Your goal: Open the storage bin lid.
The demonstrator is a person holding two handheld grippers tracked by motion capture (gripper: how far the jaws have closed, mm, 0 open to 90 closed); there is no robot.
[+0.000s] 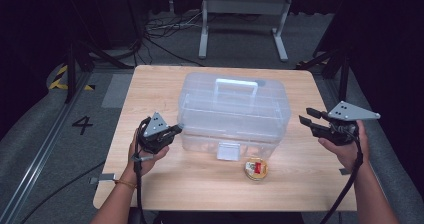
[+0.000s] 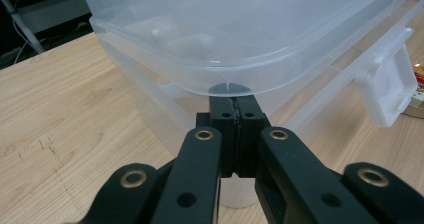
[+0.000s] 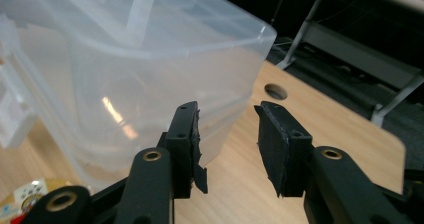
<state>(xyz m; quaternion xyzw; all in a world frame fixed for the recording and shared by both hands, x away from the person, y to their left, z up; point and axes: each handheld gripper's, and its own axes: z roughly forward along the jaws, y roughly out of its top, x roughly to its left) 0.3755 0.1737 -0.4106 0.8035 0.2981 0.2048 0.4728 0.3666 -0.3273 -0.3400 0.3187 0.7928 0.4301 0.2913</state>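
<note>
Nearest the bottom of the high view, the person's forearms come in from the lower edge, one gripper on each side of a clear plastic box (image 1: 234, 111) that sits in the middle of the worktop (image 1: 150, 184). The work in hand looks like the opening of this box: the lid is down and the white latch (image 1: 228, 151) at the front centre appears not yet undone, so the job seems to be at its start.

The left gripper (image 1: 176, 130) is at centre left of the high view, its tips at the box's lower left corner. In the left gripper view its jaws are pressed together with no gap, and their ends sit right under the lip of the lid (image 2: 225, 86); whether they pinch the rim or merely touch it I cannot tell.

The right gripper (image 1: 309, 117) hovers at centre right, just beside the box's right end but apart from it. Its jaws stand moderately open and hold nothing.

A small round tin (image 1: 256, 168) with a red and yellow label lies on the worktop just in front of the box, lower centre, untouched.

Next, I judge, one gripper must steady the box while the other reaches the latch and flips it free.
</note>
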